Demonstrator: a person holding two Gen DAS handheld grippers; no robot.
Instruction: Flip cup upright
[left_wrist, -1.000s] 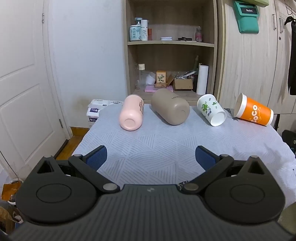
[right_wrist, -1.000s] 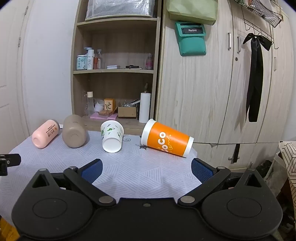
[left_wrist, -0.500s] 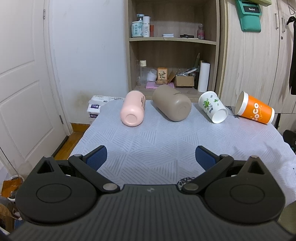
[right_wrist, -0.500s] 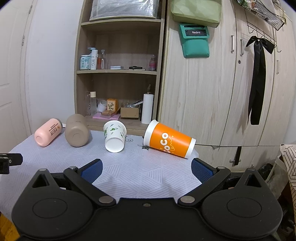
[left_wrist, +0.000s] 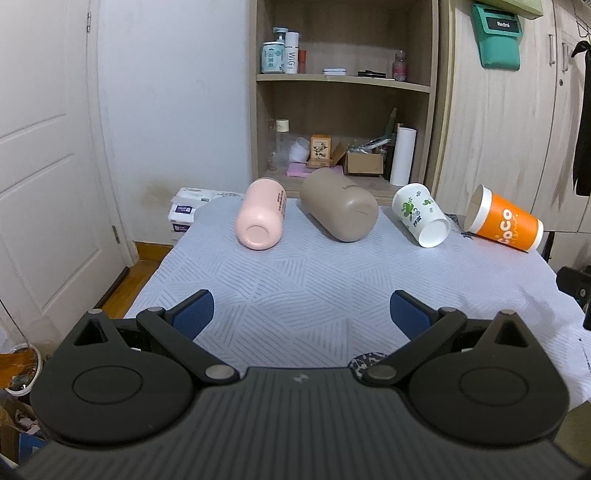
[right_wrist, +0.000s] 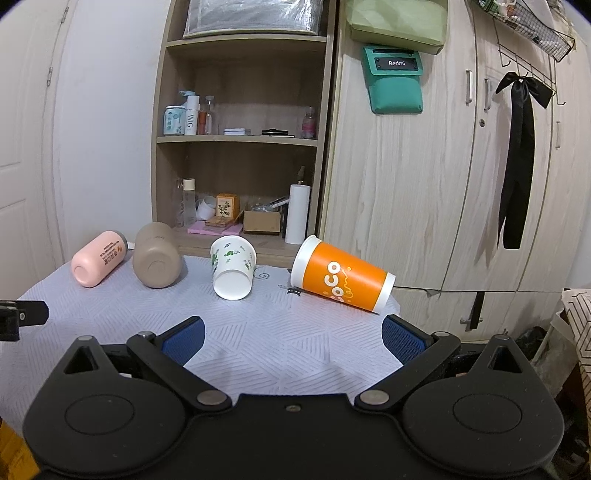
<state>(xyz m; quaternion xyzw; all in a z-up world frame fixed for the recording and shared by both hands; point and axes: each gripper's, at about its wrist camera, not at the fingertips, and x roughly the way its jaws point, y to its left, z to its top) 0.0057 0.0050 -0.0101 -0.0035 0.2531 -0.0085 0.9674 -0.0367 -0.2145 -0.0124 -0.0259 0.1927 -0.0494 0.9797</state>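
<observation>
Several cups lie on their sides in a row at the far end of the table: a pink cup (left_wrist: 261, 218), a big tan cup (left_wrist: 340, 209), a white cup with green print (left_wrist: 421, 215) and an orange "CoCo" cup (left_wrist: 503, 218). The right wrist view shows the same row: pink cup (right_wrist: 99, 257), tan cup (right_wrist: 156, 260), white cup (right_wrist: 232, 266), orange cup (right_wrist: 341, 280). My left gripper (left_wrist: 301, 314) is open and empty over the near part of the table. My right gripper (right_wrist: 293, 338) is open and empty, short of the orange and white cups.
The table wears a pale blue-grey patterned cloth (left_wrist: 314, 280). Behind it stand an open wooden shelf (left_wrist: 343, 122) with bottles and boxes, and wardrobe doors (right_wrist: 443, 184). A white door (left_wrist: 48, 147) is at left. The right gripper's edge (left_wrist: 576, 291) shows at right.
Both views have tilted upward a little, so the cups sit lower in frame. The cups have not moved and both grippers stay open.
</observation>
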